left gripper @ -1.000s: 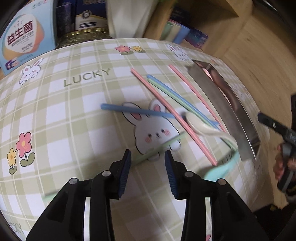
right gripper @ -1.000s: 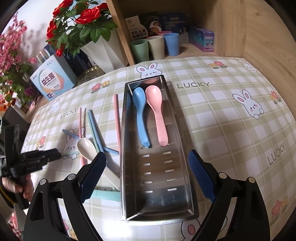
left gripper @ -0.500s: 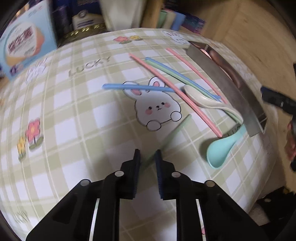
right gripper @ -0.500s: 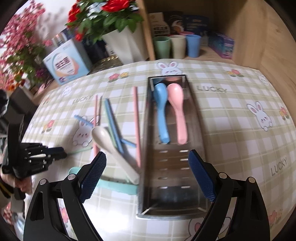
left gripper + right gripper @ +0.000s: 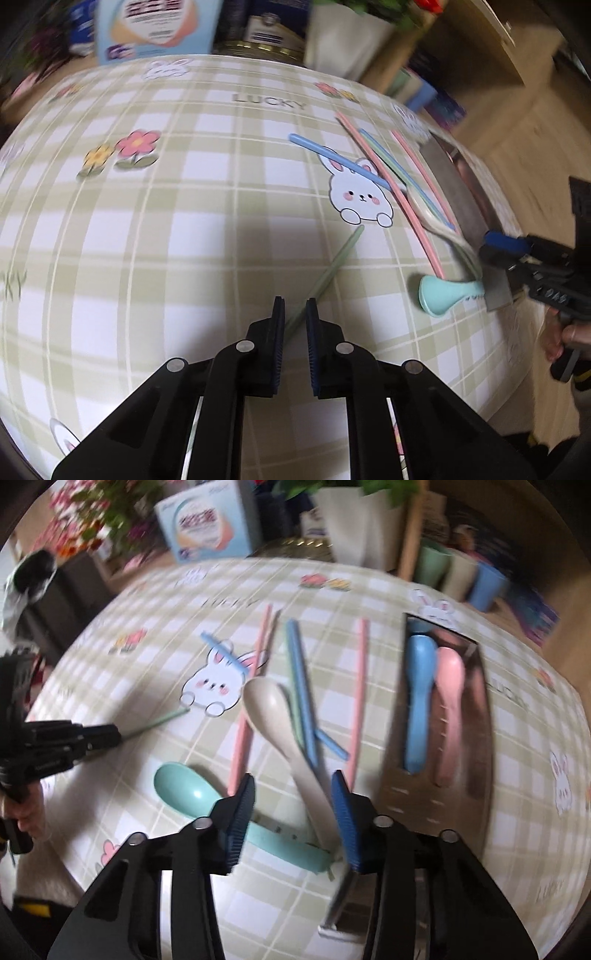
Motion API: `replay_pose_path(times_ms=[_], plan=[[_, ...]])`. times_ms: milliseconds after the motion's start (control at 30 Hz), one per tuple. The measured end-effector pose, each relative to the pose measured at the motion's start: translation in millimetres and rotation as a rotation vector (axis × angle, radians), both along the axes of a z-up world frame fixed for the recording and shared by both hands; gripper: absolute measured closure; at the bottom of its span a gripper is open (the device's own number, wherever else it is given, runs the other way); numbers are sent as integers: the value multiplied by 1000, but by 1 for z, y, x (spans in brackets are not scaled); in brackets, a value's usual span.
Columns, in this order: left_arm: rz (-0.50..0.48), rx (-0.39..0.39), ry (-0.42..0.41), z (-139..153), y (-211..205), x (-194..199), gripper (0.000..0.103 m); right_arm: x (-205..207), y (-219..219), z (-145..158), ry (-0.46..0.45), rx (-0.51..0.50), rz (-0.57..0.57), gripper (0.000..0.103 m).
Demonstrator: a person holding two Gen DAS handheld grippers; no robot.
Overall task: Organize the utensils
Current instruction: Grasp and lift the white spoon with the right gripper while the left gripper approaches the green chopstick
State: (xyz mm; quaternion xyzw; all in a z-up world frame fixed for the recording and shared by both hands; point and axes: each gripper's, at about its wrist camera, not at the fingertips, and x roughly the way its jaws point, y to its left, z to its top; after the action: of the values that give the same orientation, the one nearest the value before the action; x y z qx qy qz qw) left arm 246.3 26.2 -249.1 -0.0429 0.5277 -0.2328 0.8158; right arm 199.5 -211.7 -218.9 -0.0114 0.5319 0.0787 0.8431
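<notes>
In the left wrist view the left gripper, jaws closing and nearly shut on the green chopstick lying on the counter, seems ready to lift it toward the metal tray, while in the right wrist view the right gripper, jaws half open and closing, straddles the beige spoon handle just beside the tray, not yet pinching.

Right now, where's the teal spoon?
In the right wrist view the teal spoon lies on the tablecloth, bowl left of the right gripper, its handle running under the beige spoon.
</notes>
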Motion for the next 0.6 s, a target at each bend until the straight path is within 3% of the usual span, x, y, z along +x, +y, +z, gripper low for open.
replay_pose_path(times_ms=[200,333,600], plan=[[111,-112,24,-5,16,-11,92,18,2,-13,45,-25,-11,65],[119,-127,18,-5,19,-17,92,19,0,-20,80,4,-33,66],[122,-120,-14,-5,20,-24,92,9,16,-21,89,43,-16,84]])
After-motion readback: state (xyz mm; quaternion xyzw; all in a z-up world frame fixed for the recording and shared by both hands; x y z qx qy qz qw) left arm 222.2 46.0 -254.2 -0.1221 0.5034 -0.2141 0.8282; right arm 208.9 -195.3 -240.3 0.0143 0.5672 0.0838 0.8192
